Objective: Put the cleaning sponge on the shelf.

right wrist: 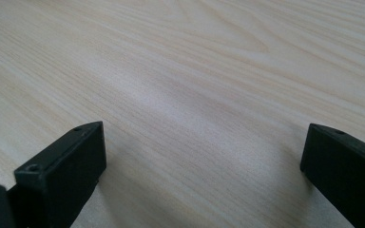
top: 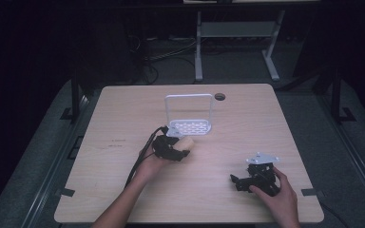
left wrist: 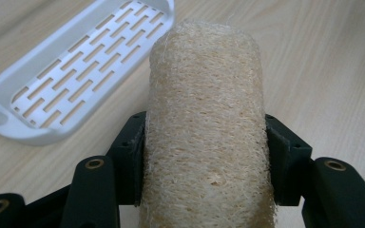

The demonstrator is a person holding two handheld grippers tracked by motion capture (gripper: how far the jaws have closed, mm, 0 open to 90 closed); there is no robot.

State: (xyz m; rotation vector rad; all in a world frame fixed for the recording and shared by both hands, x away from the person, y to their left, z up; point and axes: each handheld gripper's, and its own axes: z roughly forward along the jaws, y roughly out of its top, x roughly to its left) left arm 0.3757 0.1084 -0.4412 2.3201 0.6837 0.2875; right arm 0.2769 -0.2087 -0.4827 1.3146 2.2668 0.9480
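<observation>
A tan loofah sponge (left wrist: 204, 123) sits clamped between the two black jaws of my left gripper (left wrist: 204, 156). From above, the loofah (top: 186, 142) pokes out of the left gripper (top: 176, 151) near the table's middle, just in front of a white slotted rack (top: 189, 127) with a tall wire handle. The same white rack (left wrist: 71, 71) lies to the upper left in the left gripper view, apart from the sponge. My right gripper (top: 240, 183) rests low at the front right, and its jaws stand wide apart over bare wood (right wrist: 204, 156).
The light wooden table (top: 123, 114) has a round cable hole (top: 219, 97) at its back edge. Cables trail from the left gripper toward the person. A metal desk frame (top: 237, 33) stands on the dark floor behind the table.
</observation>
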